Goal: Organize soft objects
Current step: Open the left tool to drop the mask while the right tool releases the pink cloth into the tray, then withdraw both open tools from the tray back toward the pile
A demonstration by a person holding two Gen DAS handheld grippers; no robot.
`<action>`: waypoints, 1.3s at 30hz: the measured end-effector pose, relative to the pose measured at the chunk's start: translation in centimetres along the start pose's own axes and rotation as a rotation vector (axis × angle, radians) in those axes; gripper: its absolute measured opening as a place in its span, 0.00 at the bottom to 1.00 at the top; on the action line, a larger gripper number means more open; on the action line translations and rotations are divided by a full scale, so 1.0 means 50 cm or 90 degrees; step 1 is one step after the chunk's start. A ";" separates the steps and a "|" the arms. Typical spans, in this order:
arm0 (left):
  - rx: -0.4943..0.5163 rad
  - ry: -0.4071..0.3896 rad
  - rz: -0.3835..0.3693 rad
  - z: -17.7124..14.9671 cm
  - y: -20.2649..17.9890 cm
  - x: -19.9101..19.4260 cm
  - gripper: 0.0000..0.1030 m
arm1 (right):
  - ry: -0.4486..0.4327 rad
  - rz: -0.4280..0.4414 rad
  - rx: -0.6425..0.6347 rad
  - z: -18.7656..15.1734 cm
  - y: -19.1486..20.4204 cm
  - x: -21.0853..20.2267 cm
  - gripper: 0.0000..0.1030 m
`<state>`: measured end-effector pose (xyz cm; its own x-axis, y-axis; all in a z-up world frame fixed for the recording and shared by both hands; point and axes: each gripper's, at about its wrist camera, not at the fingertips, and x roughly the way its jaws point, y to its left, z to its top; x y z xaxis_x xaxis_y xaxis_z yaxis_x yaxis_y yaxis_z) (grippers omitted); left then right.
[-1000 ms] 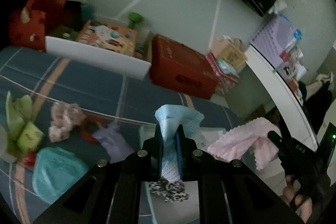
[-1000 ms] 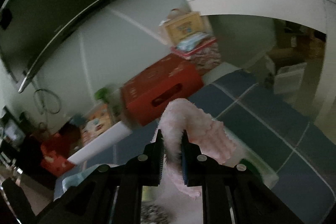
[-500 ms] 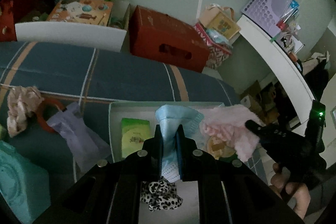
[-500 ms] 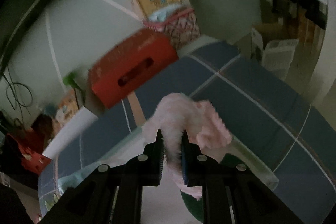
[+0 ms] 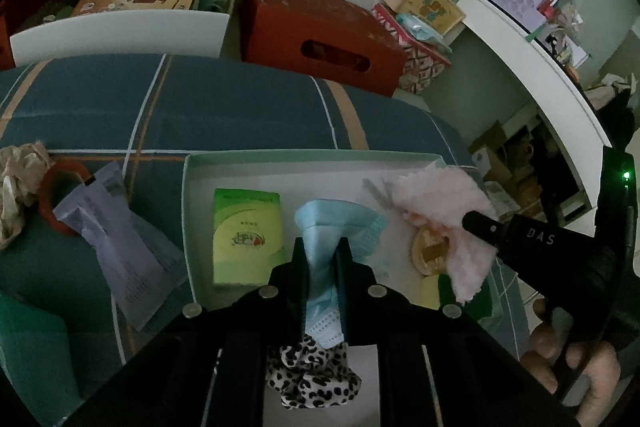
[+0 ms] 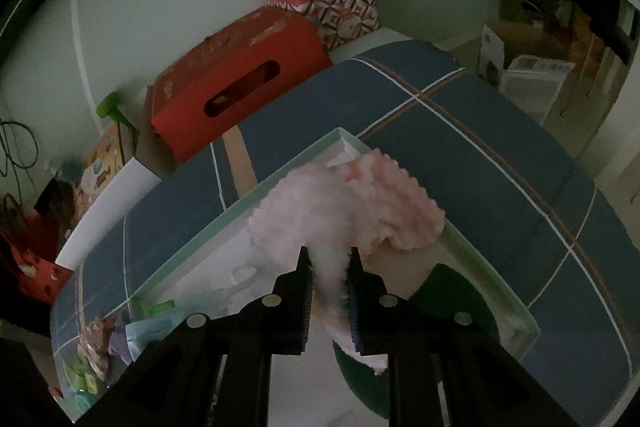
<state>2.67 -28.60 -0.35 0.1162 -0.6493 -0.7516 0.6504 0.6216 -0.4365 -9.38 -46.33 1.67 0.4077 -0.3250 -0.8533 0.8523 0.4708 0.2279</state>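
Two grippers hang over the pale green tray (image 5: 188, 211) on the blue plaid bedspread (image 5: 240, 111), each with its jaws clamped on something soft. The left gripper (image 5: 321, 251) pinches a light blue face mask (image 5: 336, 223) that fans out ahead of the jaws; a green tissue packet (image 5: 246, 237) lies in the tray just left of them, and a leopard-print scrunchie (image 5: 312, 375) sits beneath and behind them. The right gripper (image 6: 329, 269) grips a fluffy pink cloth (image 6: 340, 211), which bunches up ahead of its jaws over the tray's far corner. Left of the tray, a lilac sachet (image 5: 120, 243) rests on the bedspread. Beyond the bed stands a red cardboard box (image 5: 320, 35).
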 end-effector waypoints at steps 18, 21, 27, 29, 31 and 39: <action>0.031 -0.047 0.105 0.030 -0.026 -0.105 0.87 | -0.054 -0.009 -0.065 0.003 0.068 -0.104 0.95; 0.025 -0.056 0.126 0.035 -0.015 -0.117 0.88 | -0.054 -0.020 -0.068 0.001 0.071 -0.108 1.00; 0.007 -0.071 0.170 0.041 0.016 -0.138 0.89 | -0.043 -0.025 -0.063 -0.005 0.075 -0.115 1.00; -0.001 -0.078 0.181 0.043 0.029 -0.150 0.89 | -0.045 -0.024 -0.072 -0.009 0.084 -0.121 1.00; -0.009 -0.087 0.187 0.045 0.042 -0.164 0.89 | -0.045 -0.023 -0.089 -0.015 0.100 -0.127 1.00; -0.043 -0.113 0.231 0.046 0.109 -0.238 0.89 | -0.052 -0.013 -0.152 -0.047 0.167 -0.156 1.00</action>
<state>6.55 -18.50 7.38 0.4604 -0.4451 -0.7680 0.4936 0.8475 -0.1953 -6.25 -37.94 9.13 0.4243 -0.3970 -0.8139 0.7632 0.6404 0.0855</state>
